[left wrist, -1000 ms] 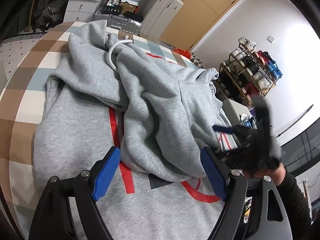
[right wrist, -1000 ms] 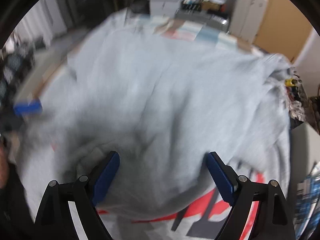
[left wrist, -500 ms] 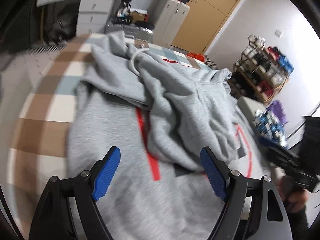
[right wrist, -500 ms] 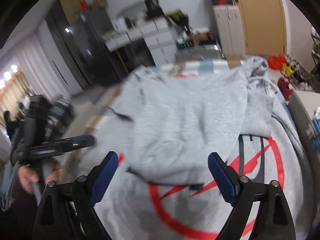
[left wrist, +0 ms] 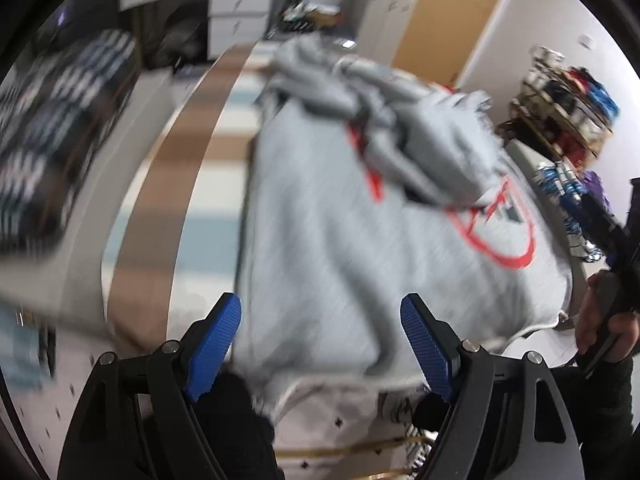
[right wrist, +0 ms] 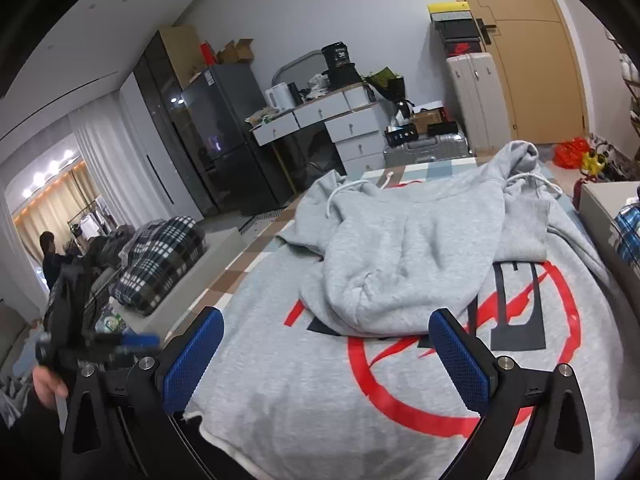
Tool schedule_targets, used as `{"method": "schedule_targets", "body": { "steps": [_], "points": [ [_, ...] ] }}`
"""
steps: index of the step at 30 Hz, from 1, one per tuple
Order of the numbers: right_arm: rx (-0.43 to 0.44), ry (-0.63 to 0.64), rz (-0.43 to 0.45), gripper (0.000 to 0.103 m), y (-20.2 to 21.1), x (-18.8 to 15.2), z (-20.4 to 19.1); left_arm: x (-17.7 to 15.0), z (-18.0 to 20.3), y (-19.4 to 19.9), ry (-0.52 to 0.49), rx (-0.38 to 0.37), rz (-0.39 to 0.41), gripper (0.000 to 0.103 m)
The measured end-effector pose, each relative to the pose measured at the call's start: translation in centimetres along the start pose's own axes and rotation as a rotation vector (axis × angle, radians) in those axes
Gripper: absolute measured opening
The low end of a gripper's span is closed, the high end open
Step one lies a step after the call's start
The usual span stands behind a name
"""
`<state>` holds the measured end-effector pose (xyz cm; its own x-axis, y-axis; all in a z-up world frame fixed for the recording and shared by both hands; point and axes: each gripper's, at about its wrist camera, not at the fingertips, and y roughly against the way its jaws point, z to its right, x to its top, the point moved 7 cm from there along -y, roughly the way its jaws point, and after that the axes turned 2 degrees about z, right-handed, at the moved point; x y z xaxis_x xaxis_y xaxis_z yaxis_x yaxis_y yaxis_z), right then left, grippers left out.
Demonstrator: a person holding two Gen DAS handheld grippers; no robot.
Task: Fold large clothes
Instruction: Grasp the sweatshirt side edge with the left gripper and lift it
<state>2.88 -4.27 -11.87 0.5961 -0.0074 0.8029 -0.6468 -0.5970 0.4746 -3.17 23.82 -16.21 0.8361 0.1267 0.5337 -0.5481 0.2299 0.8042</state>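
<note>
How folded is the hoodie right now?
Partly folded: the hoodie lies chest-up, both sleeves crossed over the red logo; its hem is unfolded.

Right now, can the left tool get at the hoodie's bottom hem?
Probably yes: the left tool is open with the grey hoodie's hem lying just beneath it, nothing covering it. The view is blurred, though.

White walls [right wrist: 360,8], wooden door [right wrist: 532,60], dark fridge [right wrist: 224,136], white drawers [right wrist: 344,124], possibly curtained window [right wrist: 100,152]

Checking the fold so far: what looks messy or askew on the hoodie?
The sleeves folded over the grey hoodie lie bunched and crooked, hiding part of the red logo; the hood is crumpled.
</note>
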Motion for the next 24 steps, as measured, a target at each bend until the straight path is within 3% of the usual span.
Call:
{"method": "schedule_targets", "body": {
  "steps": [4, 9, 15, 21, 24],
  "points": [
    [-0.014, 0.015, -0.014, 0.103, 0.1, -0.8, -0.2, -2.8, -1.9, -2.7, 0.143, -0.063, -0.136, 0.079],
    [-0.058, 0.014, -0.047, 0.103, 0.2, -2.2, 0.8, -5.2, -1.9, -4.7, 0.188, -0.051, -0.199, 0.079],
    [-0.079, -0.037, -0.051, 0.103, 0.9, -2.5, 2.5, -5.6, -3.9, -6.9, 0.342, -0.096, -0.173, 0.079],
    [-0.068, -0.070, -0.047, 0.103, 1.1, -2.2, 3.0, -6.0, -3.8, -7.6, 0.338, -0.126, -0.161, 0.084],
    [-0.063, -0.054, -0.049, 0.103, 1.1, -2.3, 2.7, -6.5, -3.8, -7.5, 0.390, -0.218, -0.153, 0.084]
  ]
}}
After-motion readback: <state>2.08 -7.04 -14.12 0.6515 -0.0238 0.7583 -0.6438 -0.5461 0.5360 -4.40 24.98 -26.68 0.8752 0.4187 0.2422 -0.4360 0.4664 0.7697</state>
